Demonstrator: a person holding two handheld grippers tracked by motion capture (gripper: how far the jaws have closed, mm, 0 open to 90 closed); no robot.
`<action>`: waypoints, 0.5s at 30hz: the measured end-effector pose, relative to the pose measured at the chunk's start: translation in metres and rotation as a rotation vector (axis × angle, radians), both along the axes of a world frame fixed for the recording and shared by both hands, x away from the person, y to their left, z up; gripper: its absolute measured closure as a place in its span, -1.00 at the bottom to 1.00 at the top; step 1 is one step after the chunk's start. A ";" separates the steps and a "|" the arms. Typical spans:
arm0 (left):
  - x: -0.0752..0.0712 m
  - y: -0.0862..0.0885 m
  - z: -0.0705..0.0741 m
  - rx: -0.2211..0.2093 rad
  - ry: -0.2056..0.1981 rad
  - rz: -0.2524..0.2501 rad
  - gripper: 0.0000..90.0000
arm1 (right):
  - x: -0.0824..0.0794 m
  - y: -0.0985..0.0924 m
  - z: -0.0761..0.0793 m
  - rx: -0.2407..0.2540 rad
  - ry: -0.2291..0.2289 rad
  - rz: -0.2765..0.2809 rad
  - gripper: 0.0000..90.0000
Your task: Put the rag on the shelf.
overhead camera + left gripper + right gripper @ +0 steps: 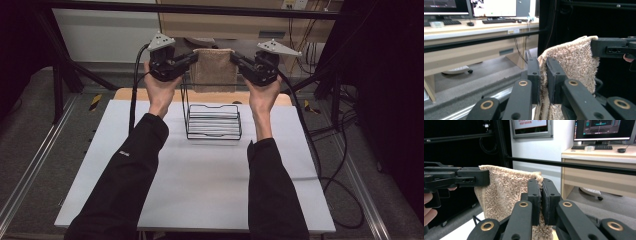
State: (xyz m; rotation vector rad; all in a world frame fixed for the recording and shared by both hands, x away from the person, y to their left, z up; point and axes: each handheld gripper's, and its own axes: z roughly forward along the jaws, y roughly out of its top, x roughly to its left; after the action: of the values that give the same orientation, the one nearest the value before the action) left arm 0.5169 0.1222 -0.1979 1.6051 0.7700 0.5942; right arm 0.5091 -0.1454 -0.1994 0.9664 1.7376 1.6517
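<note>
**Between two grippers, a towel held taut in the air**

Between the left gripper [187,61] and the right gripper [237,62] hangs a beige terry towel [215,71], stretched by its two upper corners and draping straight down from them. Each gripper is pinching one corner: in the left gripper view the jaws of that gripper [543,75] are pressed onto the towel's [574,62] near edge, with the other gripper clamped on the far corner ahead. The right gripper view mirrors this, its gripper [541,197] closed on the cloth [506,192].

Below and slightly nearer than the grippers stands a black wire rack [214,120] on the white surface [200,185], the towel's lower edge hanging just behind the rack's upper wires. Whether cloth and wire touch cannot be told. Both of the person's forearms, in dark sleeves, reach forward on either side of the rack.
</note>
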 end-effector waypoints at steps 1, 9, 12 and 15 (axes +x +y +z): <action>-0.001 0.000 -0.002 0.003 0.004 -0.004 0.82 | -0.001 0.000 -0.003 0.000 0.006 0.002 0.91; -0.011 0.004 -0.014 0.012 0.006 -0.034 0.81 | -0.010 -0.002 -0.017 0.000 0.008 0.021 0.91; -0.015 0.005 -0.015 0.015 0.000 -0.036 0.81 | -0.013 -0.002 -0.018 -0.003 0.007 0.024 0.91; -0.018 0.006 -0.017 0.011 0.002 -0.053 0.81 | -0.015 -0.002 -0.019 -0.004 0.004 0.028 0.91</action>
State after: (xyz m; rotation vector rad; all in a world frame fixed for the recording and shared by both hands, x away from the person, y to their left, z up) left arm 0.4991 0.1280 -0.2146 1.6312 0.7244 0.5594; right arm 0.4938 -0.1476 -0.2179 0.9481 1.7634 1.6648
